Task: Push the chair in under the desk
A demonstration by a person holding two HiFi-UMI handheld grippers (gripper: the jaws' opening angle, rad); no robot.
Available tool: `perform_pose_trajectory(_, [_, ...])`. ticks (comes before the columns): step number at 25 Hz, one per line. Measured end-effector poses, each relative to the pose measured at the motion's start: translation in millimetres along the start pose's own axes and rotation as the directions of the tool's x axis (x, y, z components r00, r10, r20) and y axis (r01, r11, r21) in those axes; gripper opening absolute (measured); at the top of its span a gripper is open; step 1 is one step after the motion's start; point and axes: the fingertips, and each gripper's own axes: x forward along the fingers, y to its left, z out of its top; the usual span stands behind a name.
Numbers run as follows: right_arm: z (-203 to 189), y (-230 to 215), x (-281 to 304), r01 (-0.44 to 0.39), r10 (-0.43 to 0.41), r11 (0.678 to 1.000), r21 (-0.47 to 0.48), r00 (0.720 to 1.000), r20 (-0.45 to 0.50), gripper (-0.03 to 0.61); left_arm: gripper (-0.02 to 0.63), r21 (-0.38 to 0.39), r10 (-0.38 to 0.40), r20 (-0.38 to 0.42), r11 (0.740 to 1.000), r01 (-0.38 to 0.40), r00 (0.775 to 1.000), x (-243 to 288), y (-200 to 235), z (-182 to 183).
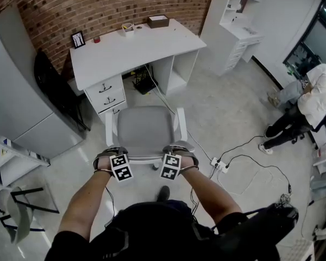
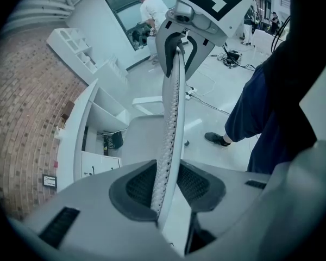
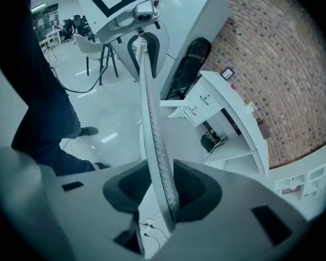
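The white chair with a grey seat (image 1: 145,128) stands just in front of the white desk (image 1: 130,48), which is against the brick wall; most of the chair is outside the knee space. Both grippers clamp the top edge of its backrest. My left gripper (image 1: 111,159) holds the left end and my right gripper (image 1: 179,157) the right end. In the left gripper view the mesh backrest edge (image 2: 171,118) runs between the jaws of the left gripper (image 2: 165,192) up to the right gripper (image 2: 198,15). In the right gripper view the backrest (image 3: 152,129) sits in the right gripper (image 3: 165,192).
A grey cabinet (image 1: 22,91) and a black bag (image 1: 54,86) stand left of the desk. A power strip (image 1: 220,165) with cables lies on the floor right of the chair. A person (image 1: 309,102) is at the far right. White shelves (image 1: 239,20) stand at the back right.
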Motion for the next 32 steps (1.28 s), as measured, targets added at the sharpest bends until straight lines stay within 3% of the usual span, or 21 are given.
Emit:
perform_pose_trajectory(18, [-61.8,-79.6,11.4,0.016,-0.012,0.995,-0.102,0.999,0.042,0.132,0.114,-0.11,0.009,-0.067,0.994,-0.016,0.998,28.8,41.4,73.3])
perform_pose_trajectory(32, [-103.6,-141.6,28.9,-0.012,0.013,0.989,-0.147,1.0,0.006,0.141,0.101,-0.122,-0.024,-0.012,0.992,0.023,1.0,52.6,72.7,127.2])
